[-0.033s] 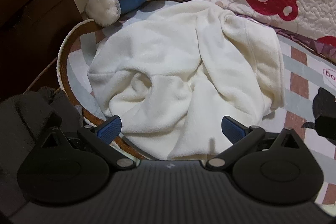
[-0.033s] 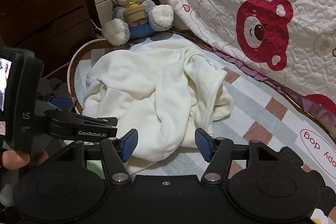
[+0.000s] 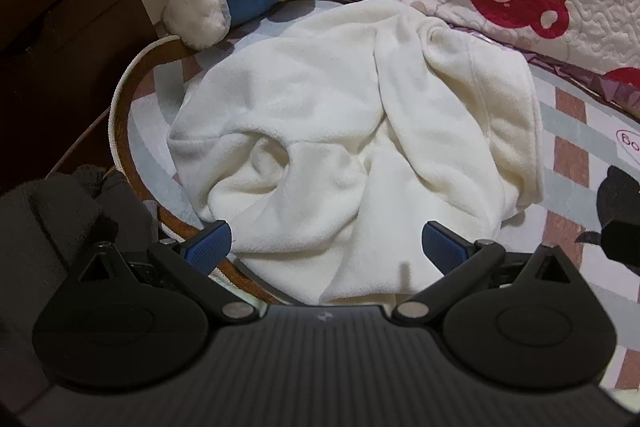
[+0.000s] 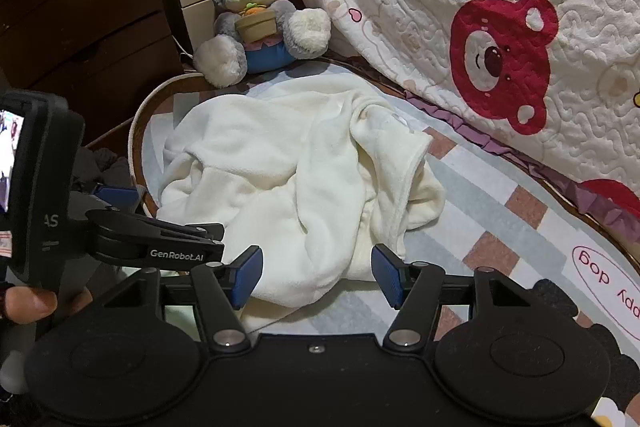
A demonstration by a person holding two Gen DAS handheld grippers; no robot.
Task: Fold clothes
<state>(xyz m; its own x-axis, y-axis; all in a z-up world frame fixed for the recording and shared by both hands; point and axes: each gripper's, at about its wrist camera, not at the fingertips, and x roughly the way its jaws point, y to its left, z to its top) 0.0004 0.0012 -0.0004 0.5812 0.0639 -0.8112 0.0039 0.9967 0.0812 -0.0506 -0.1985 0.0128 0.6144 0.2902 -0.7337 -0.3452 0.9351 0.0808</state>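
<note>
A cream fleece garment lay crumpled on a striped rug, just in front of both claws. The left claw was spread wide with nothing in it, its blue pads low over the near edge of the fleece. The right claw was also spread wide and empty, pointing at the same near edge. A hand held the left tool from below. A plush bunny sat behind the fleece, beside a bear quilt.
</note>
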